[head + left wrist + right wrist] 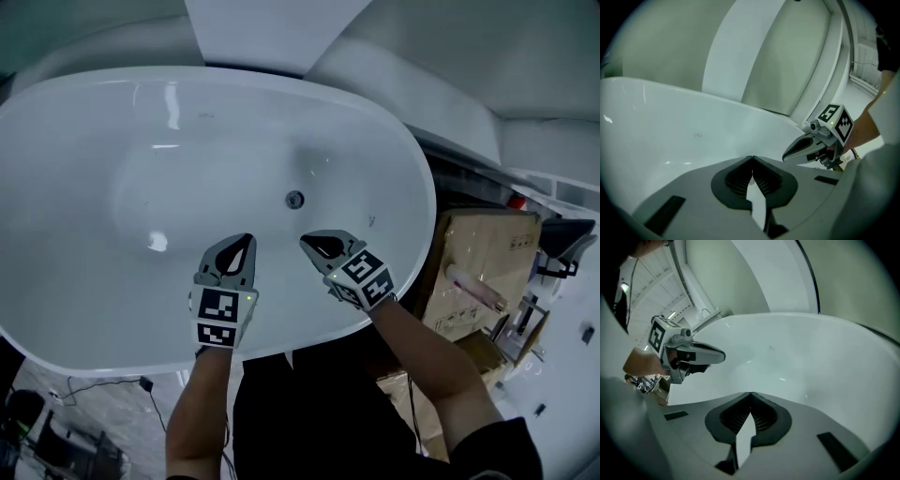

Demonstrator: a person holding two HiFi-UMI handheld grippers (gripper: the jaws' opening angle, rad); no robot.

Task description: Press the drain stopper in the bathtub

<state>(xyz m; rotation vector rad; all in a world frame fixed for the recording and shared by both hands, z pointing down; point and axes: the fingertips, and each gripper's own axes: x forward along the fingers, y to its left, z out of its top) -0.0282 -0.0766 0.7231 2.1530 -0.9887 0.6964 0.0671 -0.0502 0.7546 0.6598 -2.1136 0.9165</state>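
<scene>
Drain stopper (295, 199) sits in the floor of the white oval bathtub (84, 309), toward its right end in the head view. It looks like a small round grey metal disc lying flat and facing up; being round, it shows no long axis, while the tub's length runs left to right. The left gripper (246, 239) and right gripper (305, 242) hover side by side over the tub's near wall, apart from the stopper. Each has its jaws closed tip to tip, gripping nothing. A cardboard box (478, 272) stands beside the tub.
</scene>
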